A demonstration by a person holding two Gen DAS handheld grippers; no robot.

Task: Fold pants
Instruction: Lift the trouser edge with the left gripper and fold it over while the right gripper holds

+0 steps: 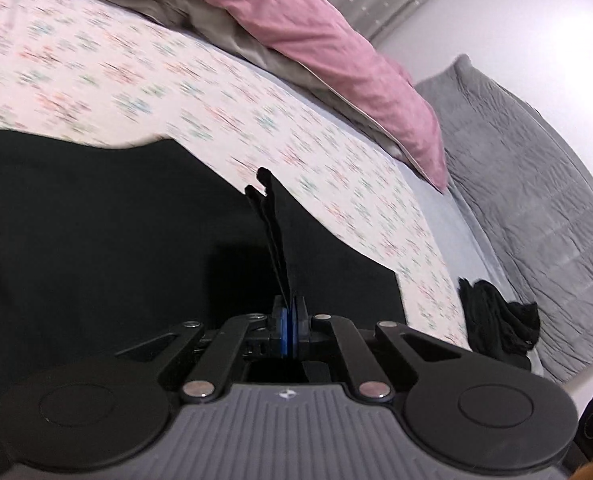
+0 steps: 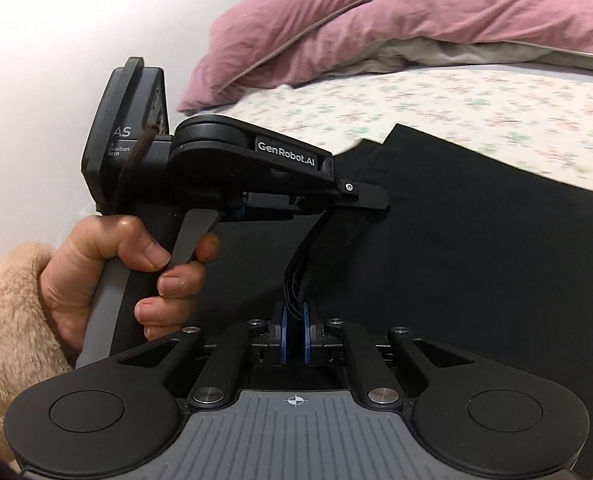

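Black pants point(image 1: 96, 220) lie spread on the flowered bed sheet point(image 1: 136, 72). My left gripper point(image 1: 289, 320) is shut on an edge of the pants, and the pinched fabric stands up from between the blue pads. In the right wrist view the pants point(image 2: 476, 240) fill the middle and right. My right gripper point(image 2: 294, 332) is shut on a bunched edge of the pants, close beside the left gripper point(image 2: 370, 196), which a hand holds just ahead of it.
A pink duvet point(image 1: 336, 40) over a beige layer lies along the far side of the bed. A grey quilted blanket point(image 1: 536, 208) lies at the right. A small crumpled black garment point(image 1: 496, 320) sits at the sheet's edge. The white wall point(image 2: 76, 20) is behind.
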